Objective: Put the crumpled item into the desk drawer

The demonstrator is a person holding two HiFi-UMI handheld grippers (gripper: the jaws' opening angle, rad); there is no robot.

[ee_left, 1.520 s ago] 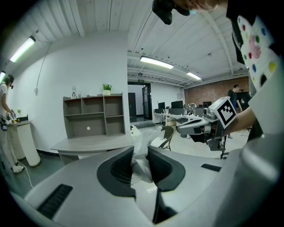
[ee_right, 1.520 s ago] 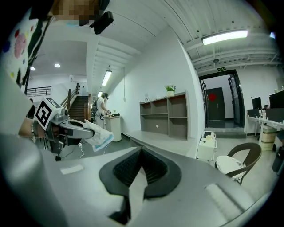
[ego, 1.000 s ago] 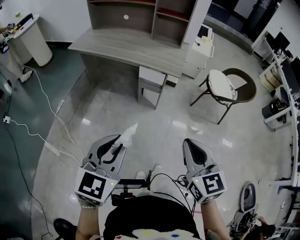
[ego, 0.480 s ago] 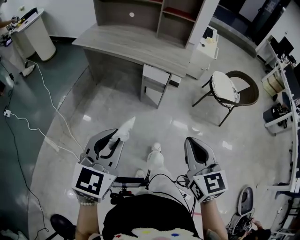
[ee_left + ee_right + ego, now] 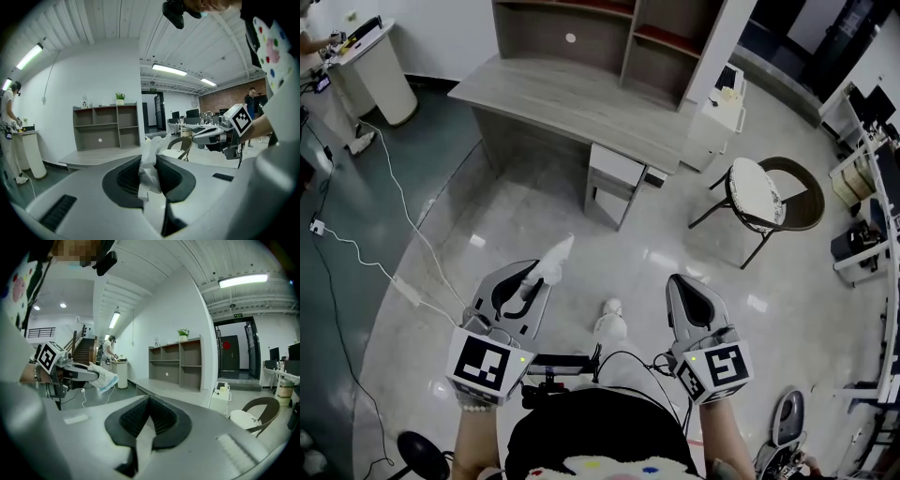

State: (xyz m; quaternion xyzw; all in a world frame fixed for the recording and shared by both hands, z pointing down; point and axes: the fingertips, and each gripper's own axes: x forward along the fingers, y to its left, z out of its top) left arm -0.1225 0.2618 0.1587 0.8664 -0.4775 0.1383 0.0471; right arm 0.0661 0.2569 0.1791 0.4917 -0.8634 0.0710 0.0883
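My left gripper [image 5: 546, 274] is shut on a crumpled white item [image 5: 556, 259]; the item [image 5: 151, 161] sticks up out of the closed jaws in the left gripper view, and shows at the left of the right gripper view as the crumpled item [image 5: 104, 378]. My right gripper [image 5: 682, 288] is shut with nothing between its jaws, beside the left at about the same height. Ahead stands the grey wooden desk [image 5: 572, 98] with a hutch; its drawer unit [image 5: 613, 184] hangs under the right end, the drawer fronts closed. Both grippers are still well short of the desk, over the floor.
A wicker chair with a white cushion [image 5: 761, 195] stands right of the desk. A small white cabinet [image 5: 720, 112] is beside the desk's right end. A white bin-like stand [image 5: 379, 67] and cables [image 5: 394, 225] lie at the left. The person's shoe [image 5: 610, 319] is between the grippers.
The whole view has shifted: the desk and chair have slid a little right and lower in the head view as the person walks. Both grippers keep their grip and pose.
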